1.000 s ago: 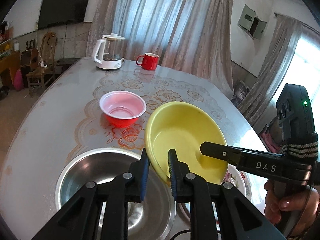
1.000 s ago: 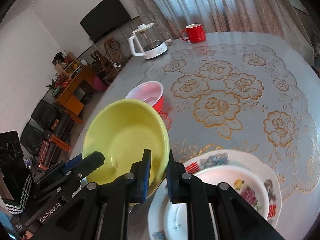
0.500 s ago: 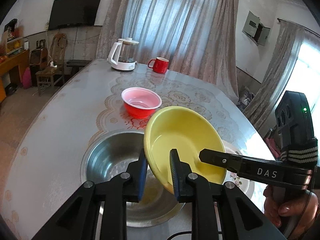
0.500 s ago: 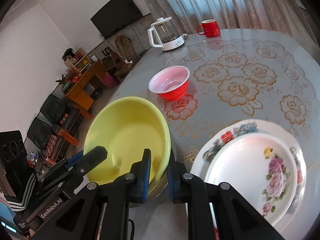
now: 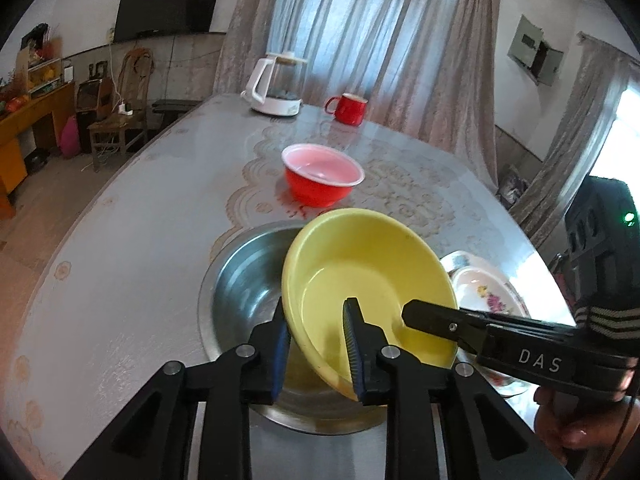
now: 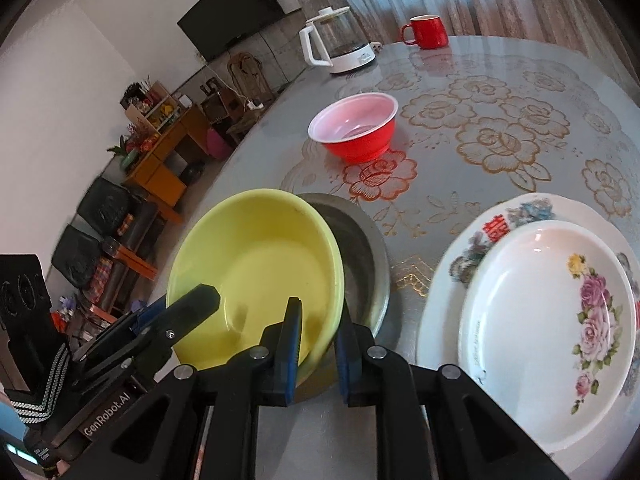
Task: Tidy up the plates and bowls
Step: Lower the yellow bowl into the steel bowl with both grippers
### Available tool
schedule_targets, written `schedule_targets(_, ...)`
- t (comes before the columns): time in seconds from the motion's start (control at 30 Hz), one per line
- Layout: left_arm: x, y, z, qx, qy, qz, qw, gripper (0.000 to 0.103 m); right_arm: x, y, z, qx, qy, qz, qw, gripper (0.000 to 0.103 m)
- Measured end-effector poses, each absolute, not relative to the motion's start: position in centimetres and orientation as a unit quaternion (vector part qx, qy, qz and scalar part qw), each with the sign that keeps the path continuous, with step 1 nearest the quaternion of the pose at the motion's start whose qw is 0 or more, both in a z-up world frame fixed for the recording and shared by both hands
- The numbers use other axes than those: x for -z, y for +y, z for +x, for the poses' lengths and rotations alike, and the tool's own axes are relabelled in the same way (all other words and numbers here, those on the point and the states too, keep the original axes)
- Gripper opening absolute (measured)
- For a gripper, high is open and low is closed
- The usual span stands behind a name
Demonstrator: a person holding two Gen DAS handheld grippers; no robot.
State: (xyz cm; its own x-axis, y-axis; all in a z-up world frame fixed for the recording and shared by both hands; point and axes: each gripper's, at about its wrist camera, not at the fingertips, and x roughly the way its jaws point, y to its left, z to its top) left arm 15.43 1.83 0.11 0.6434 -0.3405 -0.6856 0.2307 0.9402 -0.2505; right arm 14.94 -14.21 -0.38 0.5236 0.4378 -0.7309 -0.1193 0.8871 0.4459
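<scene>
Jaws of both grippers straddle the yellow bowl (image 5: 368, 276) rim, parted; it hides much of the steel basin (image 5: 240, 292).

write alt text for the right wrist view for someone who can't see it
Two hand-held grippers straddle the rim of a yellow bowl tilted in a steel bowl. Two stacked floral plates sit right; a red bowl, kettle and red mug stand beyond.
</scene>
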Motion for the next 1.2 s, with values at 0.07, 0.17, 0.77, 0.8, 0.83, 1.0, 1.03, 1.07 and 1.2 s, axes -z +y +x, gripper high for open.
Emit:
schedule_targets(0.07, 0.6, 2.1, 15.9, 0.154, 0.4, -0.07, 0.901, 0.025, 0.8, -13.7, 15.4, -0.16, 0.468, 0.165, 0.853, 0.016)
schedule_targets(0.17, 1.4, 2.3, 16.2, 0.149, 0.407, -0.07, 0.899, 0.025, 1.6, -13.3, 15.9, -0.161, 0.478, 0.163, 0.848, 0.016)
schedule_targets(0.77, 3.2, 1.9, 17.5, 0.132, 0.426, -0.042, 0.894, 0.035, 2.6, -11.6, 17.5, -0.15, 0.504, 0.113, 0.843, 0.017)
schedule_targets(0.8, 3.2, 1.9, 17.4, 0.133, 0.426, -0.043, 0.894, 0.035, 2.6, -11.5, 17.5, -0.149, 0.505, 0.109, 0.843, 0.017)
schedule_targets(0.83, 3.3, 1.9, 17.4, 0.133, 0.426, -0.043, 0.894, 0.035, 2.6, -11.4, 17.6, -0.147, 0.506, 0.107, 0.843, 0.018)
schedule_targets(1.0, 3.3, 1.8, 17.3, 0.132, 0.426, -0.037, 0.894, 0.036, 2.5, -11.1, 17.6, -0.141, 0.506, 0.097, 0.845, 0.02)
schedule_targets(1.03, 3.3, 1.8, 17.3, 0.132, 0.427, -0.037, 0.894, 0.037, 2.5, -11.1, 17.6, -0.14, 0.506, 0.093, 0.846, 0.02)
schedule_targets(1.07, 3.3, 1.8, 17.3, 0.132, 0.428, -0.038, 0.893, 0.038, 2.6, -11.0, 17.6, -0.139, 0.507, 0.091, 0.846, 0.02)
schedule_targets(1.2, 3.1, 2.0, 17.2, 0.135, 0.431, -0.051, 0.891, 0.042, 2.6, -11.1, 17.9, -0.131, 0.509, 0.09, 0.846, 0.02)
